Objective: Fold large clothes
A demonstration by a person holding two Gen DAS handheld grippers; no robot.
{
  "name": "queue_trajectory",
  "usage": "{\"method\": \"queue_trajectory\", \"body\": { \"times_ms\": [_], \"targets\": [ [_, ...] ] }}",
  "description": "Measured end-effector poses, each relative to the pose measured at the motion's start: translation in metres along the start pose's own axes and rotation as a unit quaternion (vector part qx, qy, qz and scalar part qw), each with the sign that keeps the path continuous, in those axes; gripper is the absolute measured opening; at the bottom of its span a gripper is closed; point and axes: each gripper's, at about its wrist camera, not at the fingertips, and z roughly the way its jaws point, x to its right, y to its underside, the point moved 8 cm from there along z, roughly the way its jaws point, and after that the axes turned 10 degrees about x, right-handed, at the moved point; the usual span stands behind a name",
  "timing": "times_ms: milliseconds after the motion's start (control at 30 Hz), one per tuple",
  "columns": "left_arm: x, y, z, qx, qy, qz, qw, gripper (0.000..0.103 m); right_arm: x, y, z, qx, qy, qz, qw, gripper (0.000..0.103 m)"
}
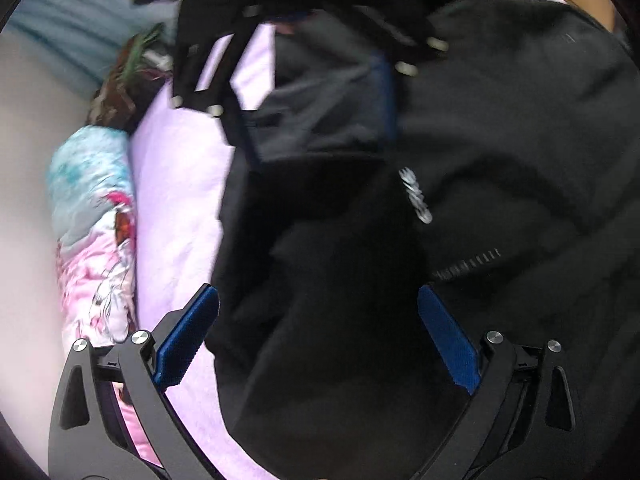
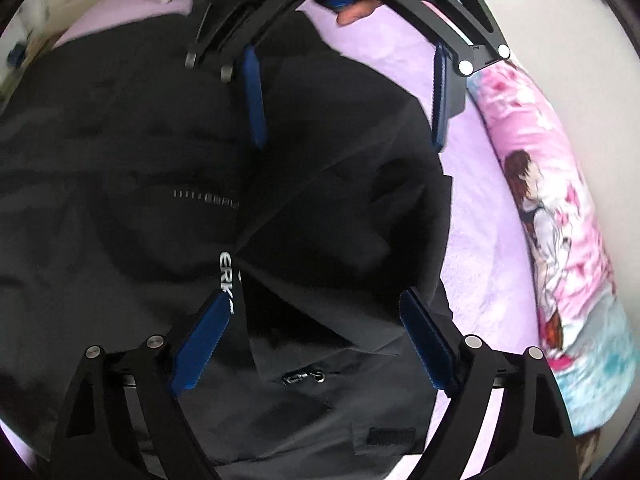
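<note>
A large black jacket [image 1: 500, 140] lies spread on a lilac bed sheet [image 1: 180, 200], with white logo letters [image 1: 416, 196] on its front. In the left wrist view my left gripper [image 1: 318, 320] is open, its blue pads wide apart just above the jacket's folded edge. My right gripper [image 1: 316, 120] faces it from the far side. In the right wrist view the right gripper [image 2: 314, 320] is open over the jacket [image 2: 120, 140], near the logo [image 2: 226, 276] and a zipper pull [image 2: 304, 378]. Nothing is pinched. The left gripper [image 2: 346, 120] stands opposite, also open.
A long pillow with a pink and teal print [image 2: 560, 220] lies along the sheet [image 2: 480, 220] beside a pale wall; it also shows as the pillow [image 1: 92, 220]. A brown and green object [image 1: 128, 76] sits beyond it. Part of a hand [image 2: 354, 12] shows behind the left gripper.
</note>
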Motion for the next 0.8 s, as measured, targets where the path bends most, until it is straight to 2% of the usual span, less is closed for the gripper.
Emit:
{"method": "queue_trajectory", "body": {
  "times_ms": [67, 100, 133, 167, 200, 233, 267, 300, 333, 367, 533, 800],
  "targets": [
    [0.009, 0.007, 0.001, -0.011, 0.014, 0.019, 0.9997, 0.092, 0.000, 0.003, 0.009, -0.006, -0.001, -0.017, 1.000, 0.083],
    [0.014, 0.012, 0.004, -0.018, 0.021, 0.028, 0.9992, 0.084, 0.000, 0.004, 0.013, -0.010, -0.005, -0.022, 1.000, 0.081],
    [0.016, 0.015, 0.007, -0.024, 0.026, 0.035, 0.9988, 0.082, 0.001, 0.004, 0.019, -0.015, -0.009, -0.025, 1.000, 0.074],
    [0.017, 0.017, 0.009, -0.026, 0.026, 0.040, 0.9986, 0.072, 0.001, 0.009, 0.022, -0.018, -0.018, -0.024, 0.999, 0.068],
    [0.017, 0.018, 0.011, -0.027, 0.023, 0.040, 0.9986, 0.055, 0.001, 0.009, 0.026, -0.023, -0.022, -0.027, 0.999, 0.064],
    [0.018, 0.020, 0.014, -0.033, 0.026, 0.039, 0.9983, 0.046, 0.001, 0.010, 0.027, -0.026, -0.026, -0.025, 0.999, 0.057],
    [0.018, 0.022, 0.017, -0.041, 0.030, 0.041, 0.9978, 0.039, -0.002, 0.011, 0.026, -0.027, -0.030, -0.022, 0.999, 0.044],
    [0.018, 0.025, 0.019, -0.049, 0.036, 0.041, 0.9973, 0.036, 0.000, 0.011, 0.027, -0.029, -0.025, -0.024, 0.999, 0.036],
    [0.017, 0.026, 0.020, -0.052, 0.038, 0.041, 0.9971, 0.032, -0.001, 0.011, 0.027, -0.032, -0.027, -0.025, 0.999, 0.021],
    [0.016, 0.027, 0.021, -0.055, 0.038, 0.040, 0.9969, 0.025, -0.001, 0.010, 0.026, -0.031, -0.029, -0.026, 0.999, 0.017],
    [0.011, 0.030, 0.004, -0.047, 0.026, 0.038, 0.9978, 0.005, -0.004, 0.004, 0.006, -0.017, -0.026, -0.021, 0.999, 0.012],
    [0.020, 0.031, -0.059, -0.012, -0.008, 0.042, 0.9990, 0.002, -0.019, -0.029, -0.057, 0.022, -0.013, -0.042, 0.999, 0.008]
  ]
}}
